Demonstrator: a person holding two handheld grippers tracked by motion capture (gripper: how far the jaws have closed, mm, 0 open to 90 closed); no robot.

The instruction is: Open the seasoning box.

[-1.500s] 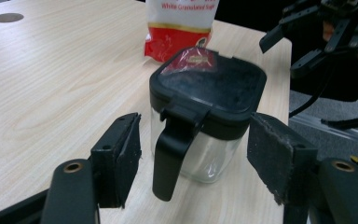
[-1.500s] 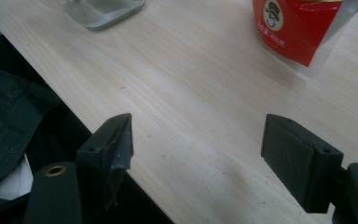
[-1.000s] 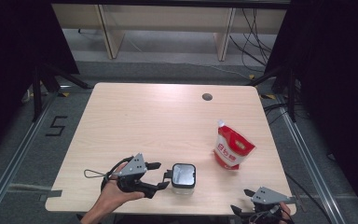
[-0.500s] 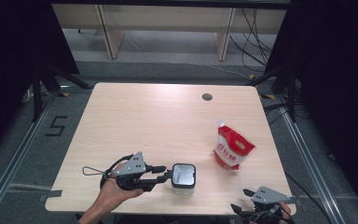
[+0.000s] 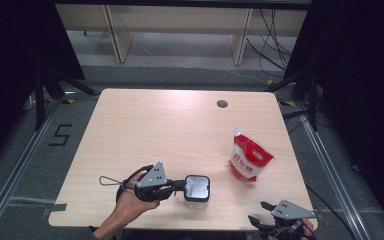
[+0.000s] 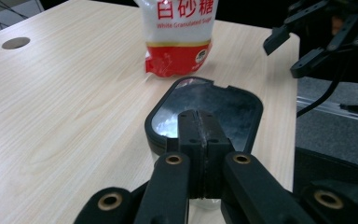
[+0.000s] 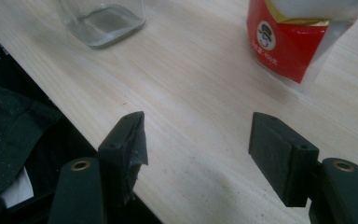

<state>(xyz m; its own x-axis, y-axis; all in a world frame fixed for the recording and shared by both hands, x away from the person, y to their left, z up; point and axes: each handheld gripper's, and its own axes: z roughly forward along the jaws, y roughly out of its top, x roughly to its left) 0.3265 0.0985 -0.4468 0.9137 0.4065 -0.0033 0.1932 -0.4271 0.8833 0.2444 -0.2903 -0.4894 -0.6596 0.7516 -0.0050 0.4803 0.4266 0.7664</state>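
The left claw [image 5: 179, 186] lies low over the table [image 5: 170, 130], its jaws pressed together at the near rim of the glass jar [image 5: 197, 188]. Whether they pinch the rim or merely touch it is hard to tell; the hold looks meant to steady the jar for filling. The jar stands upright near the front edge, long axis vertical, open mouth up. Right of it, well apart, the sugar pouch [image 5: 249, 159] stands with its top leaning toward the far side. The right claw [image 5: 260, 212] hovers at the front edge, jaws apart, holding nothing.
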